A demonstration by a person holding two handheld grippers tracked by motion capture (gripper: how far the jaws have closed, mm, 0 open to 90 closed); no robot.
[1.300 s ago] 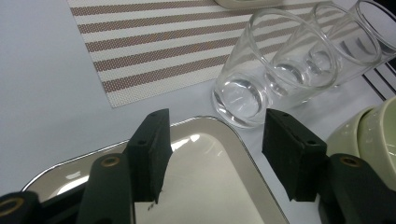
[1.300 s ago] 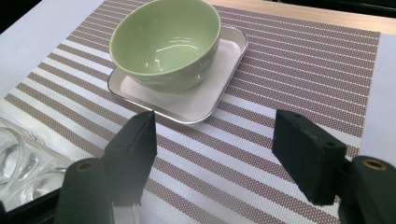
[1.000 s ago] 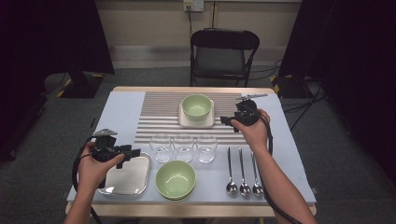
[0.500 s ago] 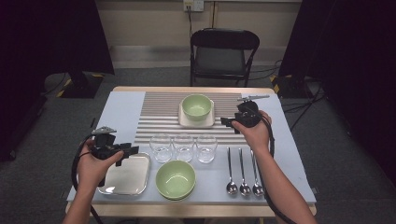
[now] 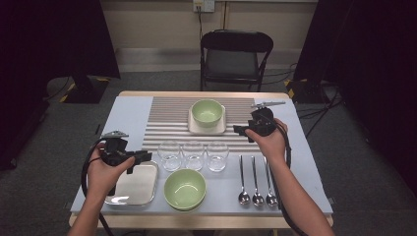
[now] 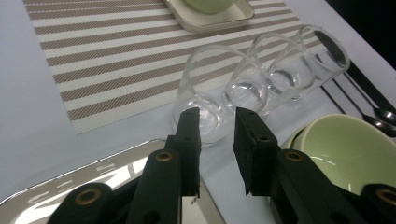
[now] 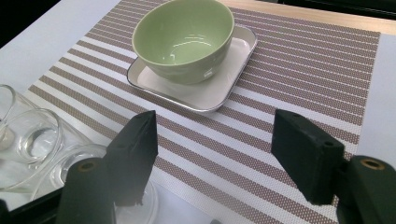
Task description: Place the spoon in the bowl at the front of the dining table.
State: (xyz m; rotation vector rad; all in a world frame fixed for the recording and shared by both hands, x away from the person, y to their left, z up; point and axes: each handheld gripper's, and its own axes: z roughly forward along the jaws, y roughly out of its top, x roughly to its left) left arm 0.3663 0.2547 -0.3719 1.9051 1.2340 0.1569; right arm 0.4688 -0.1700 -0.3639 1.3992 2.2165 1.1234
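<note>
Since a second ago the left gripper (image 5: 140,158) has risen slightly above the steel tray (image 5: 129,189) while its jaws have just been closing; they stand narrowly apart with nothing between them, aimed at the nearest of three empty glasses (image 6: 205,100). Well apart, the right gripper (image 5: 240,130) hovers with jaws wide and empty near the green bowl on its square plate (image 7: 196,95). Both work over a pale blue table (image 5: 125,115) with a striped mat, facing a folding chair.

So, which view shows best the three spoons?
The high view: all three spoons lie whole, side by side, right of the front bowl. The left gripper view catches some handles and bowls at its right edge.
</note>
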